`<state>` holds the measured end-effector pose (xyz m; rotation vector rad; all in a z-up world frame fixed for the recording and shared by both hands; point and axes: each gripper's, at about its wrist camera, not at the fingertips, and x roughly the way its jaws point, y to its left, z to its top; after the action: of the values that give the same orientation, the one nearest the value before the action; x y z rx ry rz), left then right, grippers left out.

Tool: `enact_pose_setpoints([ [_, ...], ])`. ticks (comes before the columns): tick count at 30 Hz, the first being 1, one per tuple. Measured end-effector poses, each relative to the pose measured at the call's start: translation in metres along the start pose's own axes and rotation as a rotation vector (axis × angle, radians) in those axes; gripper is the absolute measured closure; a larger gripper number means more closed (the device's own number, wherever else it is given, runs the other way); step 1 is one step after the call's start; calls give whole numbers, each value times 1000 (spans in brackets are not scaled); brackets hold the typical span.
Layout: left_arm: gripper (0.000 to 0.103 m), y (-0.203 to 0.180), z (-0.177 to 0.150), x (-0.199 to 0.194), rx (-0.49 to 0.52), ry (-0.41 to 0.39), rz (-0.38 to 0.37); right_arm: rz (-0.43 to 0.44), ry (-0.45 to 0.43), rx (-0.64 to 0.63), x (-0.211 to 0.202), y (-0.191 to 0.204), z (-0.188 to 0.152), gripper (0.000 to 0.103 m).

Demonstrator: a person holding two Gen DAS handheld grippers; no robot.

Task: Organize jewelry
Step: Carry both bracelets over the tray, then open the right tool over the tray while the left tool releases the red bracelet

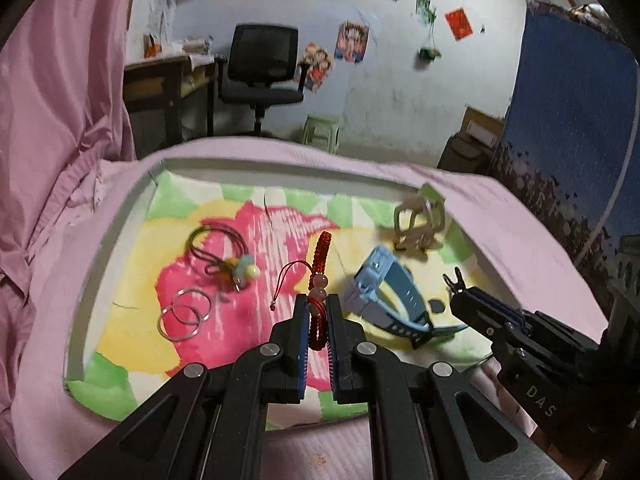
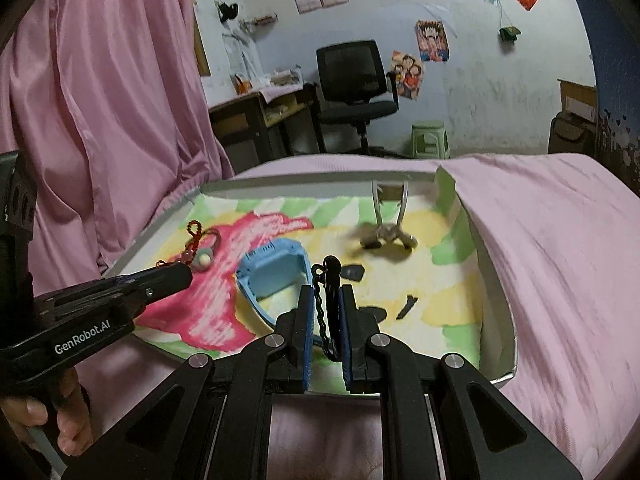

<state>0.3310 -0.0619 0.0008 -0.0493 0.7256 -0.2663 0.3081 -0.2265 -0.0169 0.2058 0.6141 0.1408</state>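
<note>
You are mid-sort with both tools loaded. Your left tool is closed narrow on the red braided bracelet, whose beads and woven end stick out past the fingertips above the middle of the tray. Your right tool is clamped on a black wavy hair clip, held upright near the tray's near edge.

So the step in hand looks like carrying; each piece is lifted, neither yet set down. Nothing in view shows a divided box or stand that clearly marks the destination, so I cannot tell where either belongs. The next move probably calls for a chosen bare patch, lowering one piece at a time, and opening only once it rests on the liner.

Room is tight. The blue watch lies just beside both tools, between them. The cord necklace and two metal rings occupy the left side; a blurred pale item sits by the far right corner. The tray's raised wall runs all round, and the pink bedcover humps over its right edge, so come in from above. The far middle and near right stretch seem most open.
</note>
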Motion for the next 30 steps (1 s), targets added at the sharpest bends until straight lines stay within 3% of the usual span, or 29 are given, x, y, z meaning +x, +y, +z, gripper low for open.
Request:
enact_pose_setpoints([
  [8, 95, 3, -1, 20, -14, 126, 11, -2, 58, 9, 14, 0, -1, 92],
  [23, 94, 1, -1, 24, 1, 162, 9, 0, 89, 18, 22, -2, -3, 90],
  [25, 90, 2, -1, 21, -5, 149, 10, -1, 85, 23, 22, -2, -3, 85],
  [30, 52, 7, -2, -7, -41, 15, 41, -12, 49, 27, 10, -2, -3, 77],
])
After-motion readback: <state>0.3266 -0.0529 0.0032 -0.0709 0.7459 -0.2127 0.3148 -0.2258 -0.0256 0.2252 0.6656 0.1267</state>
